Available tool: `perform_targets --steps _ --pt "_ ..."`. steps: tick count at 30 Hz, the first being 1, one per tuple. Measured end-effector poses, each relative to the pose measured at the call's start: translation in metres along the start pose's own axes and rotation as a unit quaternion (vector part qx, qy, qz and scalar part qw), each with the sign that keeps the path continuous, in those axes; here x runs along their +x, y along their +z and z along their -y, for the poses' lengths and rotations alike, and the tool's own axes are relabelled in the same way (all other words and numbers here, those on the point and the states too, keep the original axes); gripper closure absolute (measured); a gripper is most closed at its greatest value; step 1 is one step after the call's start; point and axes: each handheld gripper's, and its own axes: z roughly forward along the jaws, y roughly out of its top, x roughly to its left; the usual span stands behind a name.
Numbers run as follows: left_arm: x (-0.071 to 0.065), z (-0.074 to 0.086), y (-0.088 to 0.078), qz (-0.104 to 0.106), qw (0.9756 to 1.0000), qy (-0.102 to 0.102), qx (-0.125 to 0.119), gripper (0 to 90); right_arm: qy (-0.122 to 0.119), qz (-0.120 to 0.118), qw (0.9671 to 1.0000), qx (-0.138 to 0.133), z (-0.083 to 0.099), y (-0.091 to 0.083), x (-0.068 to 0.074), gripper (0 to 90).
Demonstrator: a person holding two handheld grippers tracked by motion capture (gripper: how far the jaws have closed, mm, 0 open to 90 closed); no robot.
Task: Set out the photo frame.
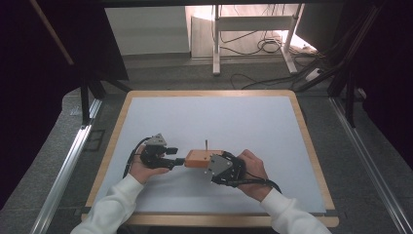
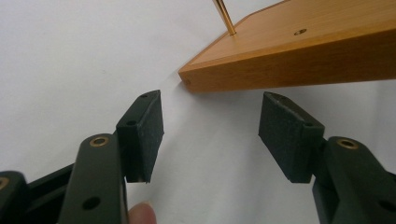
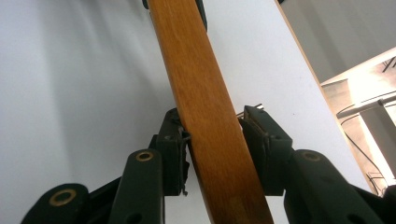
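A white tabletop (image 1: pixel 209 117) with a wooden rim stands on grey floor (image 1: pixel 195 78). Beyond it, a white metal stand (image 1: pixel 253 24) and tangled cables (image 1: pixel 265 46) sit in bright light; dark curtains (image 1: pixel 29 73) flank both sides.

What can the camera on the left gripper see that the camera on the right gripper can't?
The left gripper view shows the top of the wooden block, with a thin brass pin standing in it and a small hole, beyond open, empty jaws. The right gripper view shows jaws pressing the block's narrow sides. Both show the white table.
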Motion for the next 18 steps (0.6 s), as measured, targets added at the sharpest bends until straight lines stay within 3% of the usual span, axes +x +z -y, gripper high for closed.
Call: perform_targets --steps 11,18 --pt "0.001 0.001 -0.002 -0.005 1.0 0.001 -0.001 39.7 0.003 -0.016 0.9998 -0.008 -0.005 0.003 -0.013 64.6" --pt "0.002 0.001 -0.002 -0.008 1.0 -0.002 -0.003 39.7 0.009 -0.012 0.9998 -0.016 -0.009 0.005 -0.025 68.1"
